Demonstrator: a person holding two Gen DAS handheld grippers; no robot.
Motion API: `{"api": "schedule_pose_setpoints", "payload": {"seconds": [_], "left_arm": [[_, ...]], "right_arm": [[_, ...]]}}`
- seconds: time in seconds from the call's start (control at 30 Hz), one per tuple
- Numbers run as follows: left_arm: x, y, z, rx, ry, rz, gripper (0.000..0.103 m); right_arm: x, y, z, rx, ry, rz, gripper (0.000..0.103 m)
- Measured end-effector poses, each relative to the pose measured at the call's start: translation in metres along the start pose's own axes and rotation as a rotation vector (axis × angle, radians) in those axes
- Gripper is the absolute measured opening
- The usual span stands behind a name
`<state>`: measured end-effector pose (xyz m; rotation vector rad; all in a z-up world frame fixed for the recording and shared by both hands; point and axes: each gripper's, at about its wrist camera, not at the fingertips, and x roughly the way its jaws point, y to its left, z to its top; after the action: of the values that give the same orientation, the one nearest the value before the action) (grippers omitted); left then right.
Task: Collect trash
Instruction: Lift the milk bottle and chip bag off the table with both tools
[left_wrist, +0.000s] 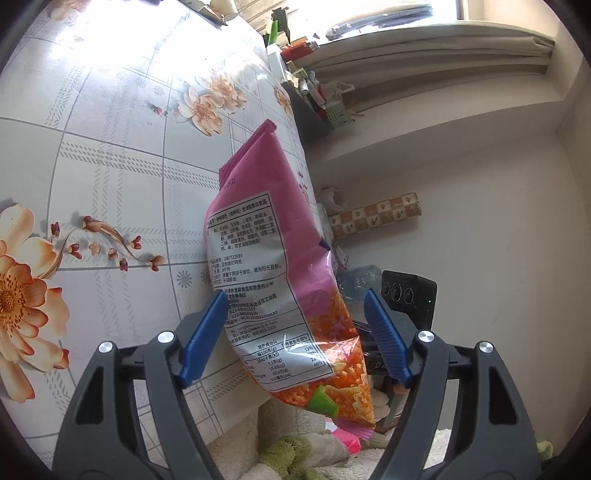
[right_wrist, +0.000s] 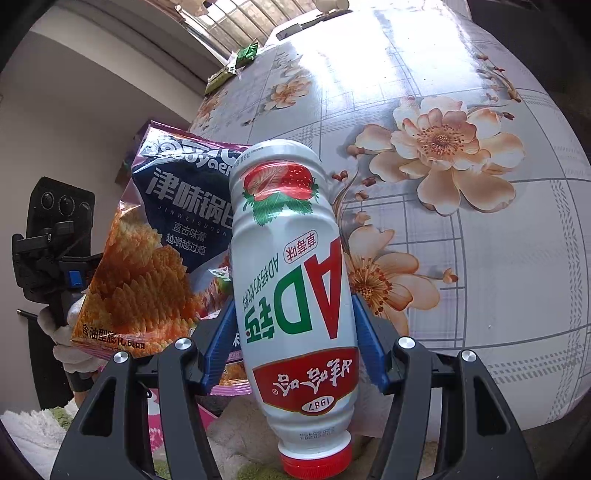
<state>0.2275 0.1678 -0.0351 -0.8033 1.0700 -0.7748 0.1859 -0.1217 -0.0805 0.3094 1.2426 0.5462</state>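
Presently my left gripper (left_wrist: 295, 334) stands spread around the pink crinkly snack bag (left_wrist: 273, 266); my right gripper (right_wrist: 293, 341) pinches the white plastic drink bottle (right_wrist: 295, 280). Next, I judge, both need binning.

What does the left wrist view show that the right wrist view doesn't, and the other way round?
Only the left wrist view: the snack bag's printed back between the open left gripper, its pads clear of the bag, and the cluttered windowsill. Only the right wrist view: the white bottle clamped in the right gripper, red cap nearest the camera, plus the bag's front. Both: the bag and the floral tablecloth.
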Motion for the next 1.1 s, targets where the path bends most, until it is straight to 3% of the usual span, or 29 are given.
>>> {"api": "schedule_pose_setpoints", "payload": {"seconds": [0.2, 0.33, 0.4, 0.5, 0.57, 0.63, 0.7, 0.77, 0.9, 1.1], "left_arm": [[-0.009, -0.021, -0.005, 0.057, -0.04, 0.133, 0.077], [0.003, -0.025, -0.008, 0.163, -0.088, 0.449, 0.077], [0.006, -0.017, -0.011, 0.17, -0.07, 0.53, 0.077], [0.009, 0.006, -0.016, 0.082, -0.02, 0.505, 0.075], [0.013, 0.017, -0.02, 0.045, 0.003, 0.498, 0.064], [0.014, 0.013, -0.025, 0.091, -0.023, 0.535, 0.058], [0.019, 0.01, -0.03, 0.119, -0.021, 0.561, 0.042], [0.026, 0.007, -0.034, 0.146, -0.02, 0.591, 0.034], [0.031, -0.006, -0.041, 0.238, -0.047, 0.682, 0.022], [0.03, -0.02, -0.049, 0.309, -0.074, 0.717, 0.014]], "right_arm": [[0.003, 0.011, -0.001, -0.007, -0.019, -0.038, 0.059], [0.004, 0.016, -0.003, -0.015, -0.032, -0.052, 0.059], [0.004, 0.017, -0.005, -0.015, -0.039, -0.058, 0.059], [0.003, 0.016, -0.006, -0.005, -0.047, -0.056, 0.059], [0.003, 0.015, -0.007, 0.002, -0.05, -0.055, 0.059], [0.002, 0.014, -0.008, 0.008, -0.055, -0.056, 0.059], [0.002, 0.013, -0.008, 0.016, -0.062, -0.059, 0.059], [0.0, 0.011, -0.008, 0.026, -0.07, -0.063, 0.059], [-0.006, 0.003, -0.007, 0.053, -0.088, -0.062, 0.059], [-0.016, -0.006, -0.008, 0.076, -0.109, -0.068, 0.058]]}}
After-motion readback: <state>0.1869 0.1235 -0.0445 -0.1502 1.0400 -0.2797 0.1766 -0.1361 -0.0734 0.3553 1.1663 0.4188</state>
